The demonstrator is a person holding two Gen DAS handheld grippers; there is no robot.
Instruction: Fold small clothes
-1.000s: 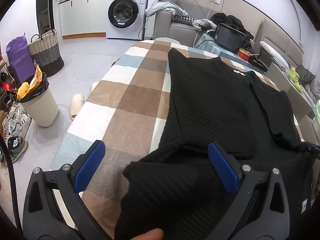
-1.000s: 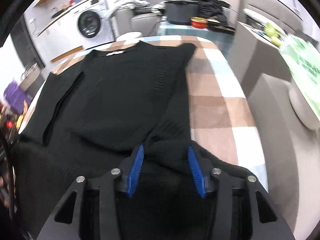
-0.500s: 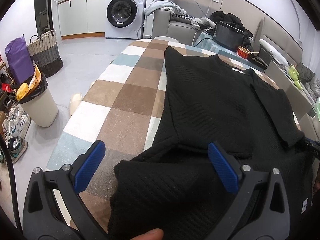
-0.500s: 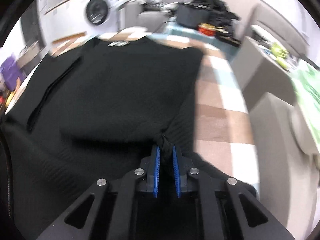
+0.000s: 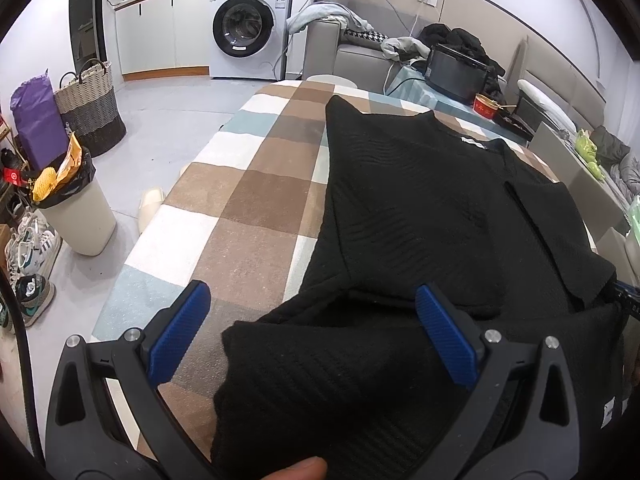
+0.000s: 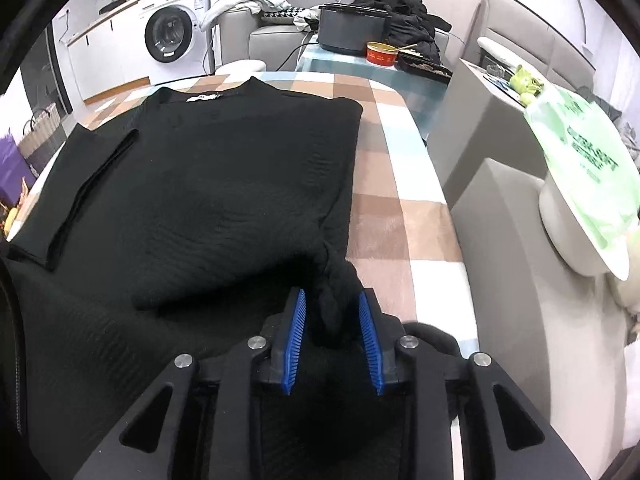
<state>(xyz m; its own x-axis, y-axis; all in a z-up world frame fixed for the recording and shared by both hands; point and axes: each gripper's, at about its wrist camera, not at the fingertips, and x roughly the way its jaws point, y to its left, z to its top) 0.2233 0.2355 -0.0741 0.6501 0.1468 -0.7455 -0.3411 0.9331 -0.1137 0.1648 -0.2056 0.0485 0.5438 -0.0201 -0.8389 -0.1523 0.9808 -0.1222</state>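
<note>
The sweater (image 5: 420, 208) is black with a faint ribbed chevron texture and a small white neck label (image 6: 202, 97). The tablecloth (image 5: 256, 200) under it is checked in brown, tan, white and pale blue. Both grippers carry blue finger pads (image 5: 446, 334) on black frames. The washing machine (image 5: 250, 28) is white.

Checked tablecloth (image 5: 248, 216) left of the black sweater (image 5: 420, 208) lies bare (passable).

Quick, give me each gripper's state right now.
Left gripper: open wide over the black sweater, gripping nothing.
Right gripper: jaws opening, a bunched fold of the sweater between them.
</note>
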